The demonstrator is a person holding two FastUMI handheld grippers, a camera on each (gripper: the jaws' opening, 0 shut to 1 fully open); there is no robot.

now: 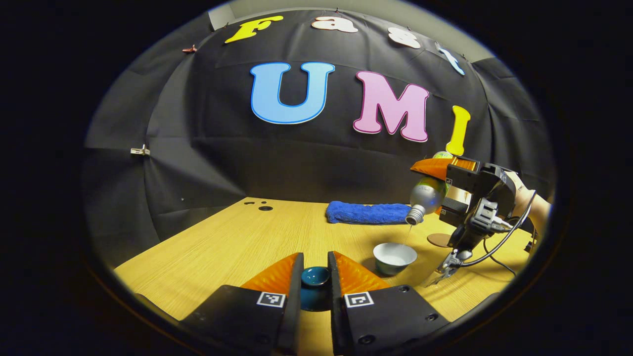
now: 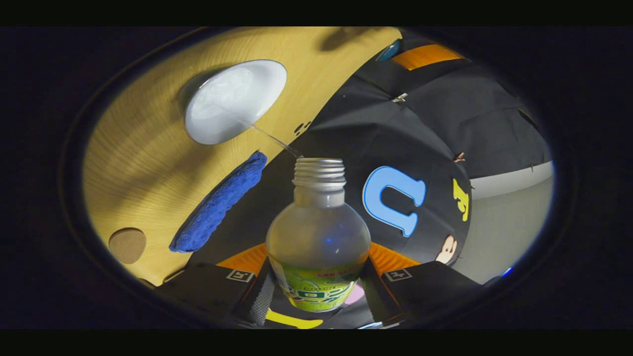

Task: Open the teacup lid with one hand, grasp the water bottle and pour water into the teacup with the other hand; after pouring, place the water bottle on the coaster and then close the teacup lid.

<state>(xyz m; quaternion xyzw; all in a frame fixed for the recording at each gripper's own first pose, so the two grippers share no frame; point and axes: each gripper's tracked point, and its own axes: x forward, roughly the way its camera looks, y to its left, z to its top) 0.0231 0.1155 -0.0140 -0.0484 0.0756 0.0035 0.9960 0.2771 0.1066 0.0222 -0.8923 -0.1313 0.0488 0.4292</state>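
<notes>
left gripper view: left gripper [image 1: 315,282] fingers clamped on the teacup lid [image 1: 315,277], teacup [image 1: 394,258] open on the surface; right gripper view: right gripper [image 2: 316,287] fingers closed on the tilted water bottle [image 2: 318,237], thin stream entering cup, so keep tilt shallow and mouth above the bowl.

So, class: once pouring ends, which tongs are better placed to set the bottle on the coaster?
Right. The right tongs already clamp the water bottle, tipped over the teacup, and the coaster lies just beyond. The left tongs are occupied gripping the teacup lid.
</notes>
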